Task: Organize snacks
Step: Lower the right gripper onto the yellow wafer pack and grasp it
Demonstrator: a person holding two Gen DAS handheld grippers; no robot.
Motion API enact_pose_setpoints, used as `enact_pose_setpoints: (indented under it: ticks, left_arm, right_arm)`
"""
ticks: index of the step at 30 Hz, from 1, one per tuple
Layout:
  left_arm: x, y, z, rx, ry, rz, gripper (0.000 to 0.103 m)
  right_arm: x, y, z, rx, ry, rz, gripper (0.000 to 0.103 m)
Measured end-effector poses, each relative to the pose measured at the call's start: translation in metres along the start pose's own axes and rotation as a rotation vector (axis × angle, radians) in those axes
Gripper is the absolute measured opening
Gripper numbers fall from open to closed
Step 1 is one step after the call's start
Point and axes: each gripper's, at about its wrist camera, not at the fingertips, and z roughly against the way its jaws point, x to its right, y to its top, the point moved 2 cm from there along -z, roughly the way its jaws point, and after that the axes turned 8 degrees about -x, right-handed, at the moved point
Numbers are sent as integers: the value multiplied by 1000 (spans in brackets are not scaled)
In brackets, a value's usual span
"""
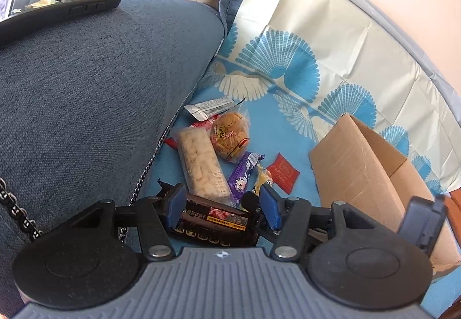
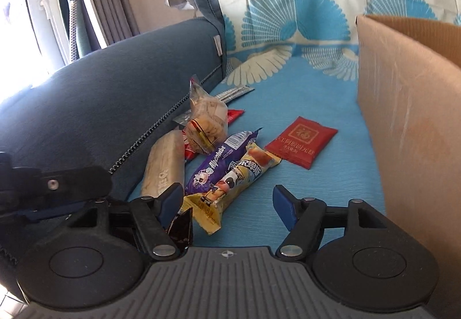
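The snacks lie in a loose heap on a blue patterned cloth (image 2: 311, 105) spread over a sofa seat, beside a blue-grey sofa cushion (image 1: 86, 94) and left of an open cardboard box (image 2: 403, 117).

The left claw (image 1: 223, 208) has a black snack pack (image 1: 213, 219) between its blue pads, printed with gold characters too small to read. Whether the pads press on it cannot be told, though the pack spans the gap between them.

The right claw (image 2: 227, 205) is released, its pads wide apart and nothing gripped. Just ahead of it lies a yellow wrapped cake (image 2: 230, 189) with cartoon figures and Chinese lettering. Against that rests a purple Alpenliebe pack (image 2: 222, 160), the brand name legible in white.

Left of those is a long clear-wrapped rice cracker bar (image 2: 165, 166). Behind it stands a clear bag of small biscuits (image 2: 206, 123) over a red wrapper (image 2: 234, 115), with a silver sachet (image 2: 233, 94) beyond.

A flat red packet (image 2: 301, 141) with a gold square emblem lies apart, nearer the box.

A black phone (image 1: 57, 1) rests on top of the cushion.
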Motion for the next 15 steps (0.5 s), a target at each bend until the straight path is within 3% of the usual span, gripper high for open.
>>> enact_pose_setpoints:
  ticks: [8,9,10,12,15]
  left_arm:
    - [1,-1,-2,-4,32,-5,62]
    - [2,-1,-2,-5,37,-7,62]
    - [2,-2,-3,-11,44,-8,62]
    - [1,-2,-6,-19,50,-3,62]
    - [1,-1,-7,-21,55,0,62]
  right_arm:
    - [-9,5,-20,-23,-1,42,71]
    - [-10,6,-20,-23,-8,55,66]
    - [-10,7,-20,-24,-15,71,53]
    - [-10,7,-19,-33,-37,89,37]
    - [-4,8,-12,-32,-50,98,28]
